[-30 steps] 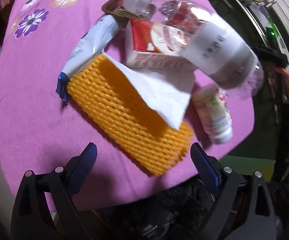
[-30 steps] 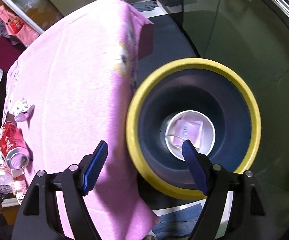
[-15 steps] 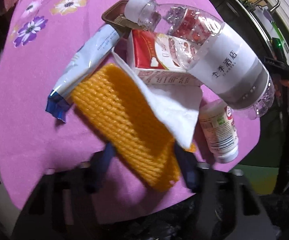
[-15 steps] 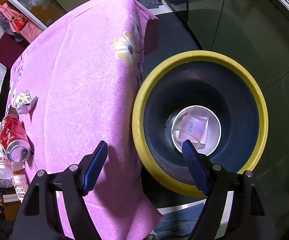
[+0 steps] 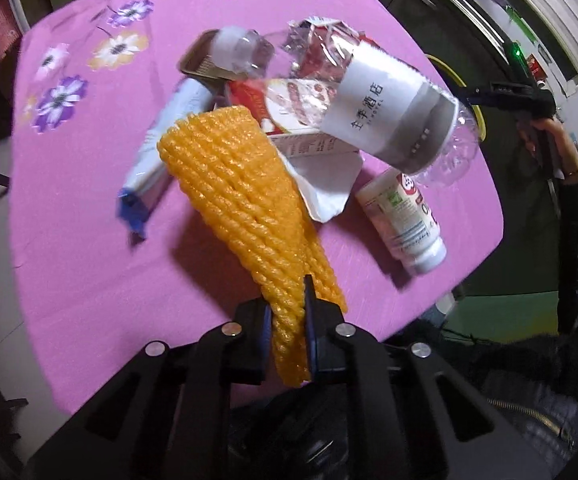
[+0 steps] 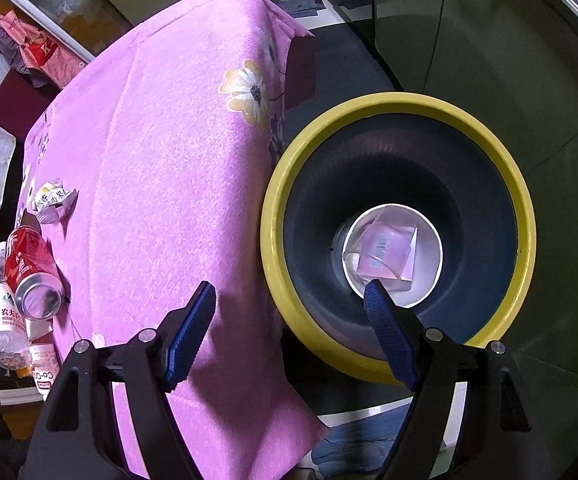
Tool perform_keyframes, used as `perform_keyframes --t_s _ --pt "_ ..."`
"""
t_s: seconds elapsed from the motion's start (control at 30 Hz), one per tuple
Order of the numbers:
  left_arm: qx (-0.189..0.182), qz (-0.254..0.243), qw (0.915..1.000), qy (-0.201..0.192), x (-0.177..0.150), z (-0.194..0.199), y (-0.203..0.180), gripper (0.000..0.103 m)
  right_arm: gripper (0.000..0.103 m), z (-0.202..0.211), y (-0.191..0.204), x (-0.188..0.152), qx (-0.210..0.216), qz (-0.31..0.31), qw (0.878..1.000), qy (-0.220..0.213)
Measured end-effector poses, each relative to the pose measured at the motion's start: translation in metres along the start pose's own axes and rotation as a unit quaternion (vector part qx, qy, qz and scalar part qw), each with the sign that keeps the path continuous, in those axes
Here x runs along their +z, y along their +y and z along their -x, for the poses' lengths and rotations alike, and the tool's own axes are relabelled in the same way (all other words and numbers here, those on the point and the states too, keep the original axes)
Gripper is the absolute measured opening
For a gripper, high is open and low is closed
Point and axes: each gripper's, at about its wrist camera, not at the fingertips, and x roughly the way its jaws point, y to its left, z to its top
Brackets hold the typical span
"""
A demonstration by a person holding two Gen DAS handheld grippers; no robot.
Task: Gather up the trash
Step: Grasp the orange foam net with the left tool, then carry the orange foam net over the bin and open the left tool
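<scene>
An orange foam net (image 5: 241, 200) rises tilted off the pink tablecloth (image 5: 89, 260). My left gripper (image 5: 287, 312) is closing on the net's near end, and its pads pinch the foam. Behind the net lie a clear labelled bottle (image 5: 377, 108), a red carton (image 5: 285, 120), white paper (image 5: 325, 184), a small white bottle (image 5: 405, 216) and a blue-and-white wrapper (image 5: 161, 160). My right gripper (image 6: 289, 300) hangs open and empty over the edge of a yellow-rimmed dark bin (image 6: 273, 240). The bin holds a white cup (image 6: 429, 264) with a pink packet (image 6: 389, 252) in it.
The right wrist view shows a red can (image 6: 29, 268), a water bottle (image 6: 3, 320) and a crumpled wrapper (image 6: 51, 200) at the table's far left. The bin stands on the floor against the table's corner. A person's hand (image 5: 545, 128) and dark sleeve are at the right.
My left gripper went from wide open to closed on the net's near end and lifted it, so the net now stands tilted. The right gripper and the bin have barely shifted.
</scene>
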Motion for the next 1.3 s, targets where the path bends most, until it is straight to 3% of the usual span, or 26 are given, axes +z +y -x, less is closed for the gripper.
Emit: perform_keyframes --t_s 0.17,0.33,0.43,0.57,0.67,0.8,0.97,1.13,1.3 --pt "0.019 -0.015 0.9987 -0.044 0.0 0.037 0.0 0.013 0.076 0.003 -0.004 -0.004 0.004 -0.006 1.0 -0.005" --pt "0.032 -0.083 0.9912 -0.099 0.015 0.073 -0.031 0.013 0.076 0.011 -0.002 -0.006 0.003 -0.008 1.0 -0.015" --pt "0.026 -0.129 0.985 -0.112 0.044 0.079 -0.055 0.013 0.076 0.02 0.0 -0.011 0.001 -0.004 1.0 -0.023" --pt "0.007 -0.206 0.9702 -0.128 0.088 0.083 -0.108 0.013 0.076 0.037 -0.005 -0.023 -0.008 -0.005 0.999 -0.035" --pt "-0.029 -0.258 0.9587 -0.117 0.133 0.075 -0.155 0.013 0.076 0.052 -0.018 -0.038 -0.019 -0.016 0.999 -0.048" --pt "-0.045 -0.298 0.949 -0.092 0.185 0.044 -0.211 0.013 0.076 0.072 -0.045 -0.061 -0.026 -0.043 0.996 -0.068" --pt "-0.064 -0.325 0.9431 -0.026 0.252 -0.03 -0.288 0.013 0.076 0.086 -0.084 -0.09 -0.018 -0.079 0.993 -0.084" --pt "-0.051 -0.328 0.9435 0.0 0.292 -0.114 -0.341 0.013 0.076 0.088 -0.113 -0.115 -0.016 -0.109 0.99 -0.084" --pt "-0.031 -0.309 0.9488 0.059 0.314 -0.189 -0.365 0.015 0.076 0.086 -0.132 -0.133 -0.013 -0.127 0.989 -0.079"
